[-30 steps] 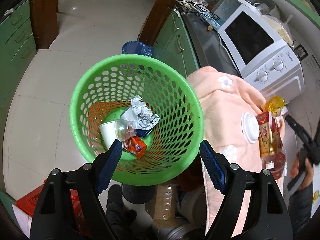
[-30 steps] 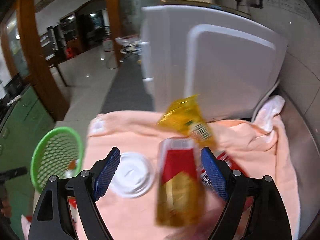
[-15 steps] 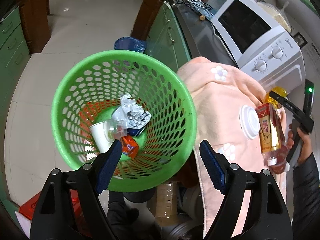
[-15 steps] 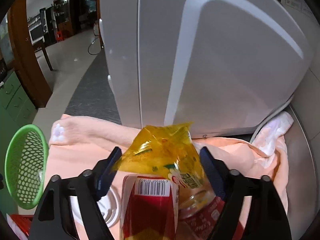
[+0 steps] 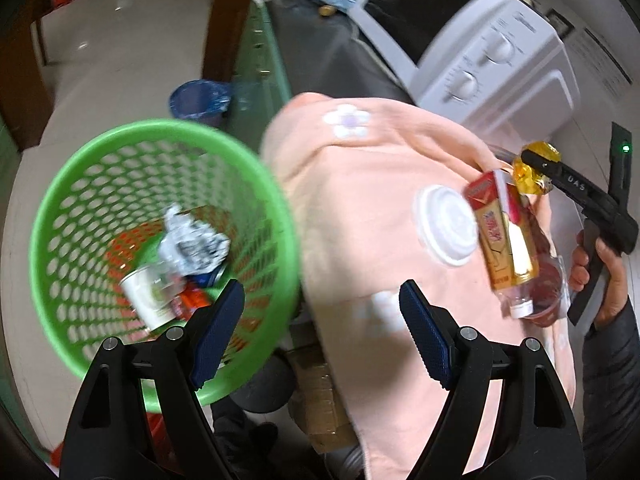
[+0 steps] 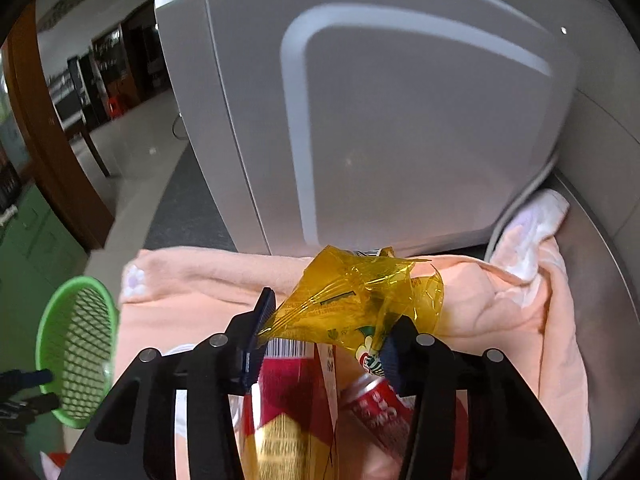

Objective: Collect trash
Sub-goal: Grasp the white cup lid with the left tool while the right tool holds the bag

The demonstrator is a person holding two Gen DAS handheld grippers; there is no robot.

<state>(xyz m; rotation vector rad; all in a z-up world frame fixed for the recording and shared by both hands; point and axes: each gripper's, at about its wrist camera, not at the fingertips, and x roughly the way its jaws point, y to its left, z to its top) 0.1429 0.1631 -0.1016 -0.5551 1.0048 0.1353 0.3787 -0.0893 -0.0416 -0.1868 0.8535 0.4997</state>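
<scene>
Over peach towel (image 6: 520, 320), right tool (image 6: 324, 336) pinches yellow wrapper (image 6: 360, 304).

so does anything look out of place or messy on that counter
Yes: litter lies on the peach towel beside the microwave: a white lid, a tipped drink carton and a crumpled yellow wrapper, which the right gripper is closing on.
</scene>
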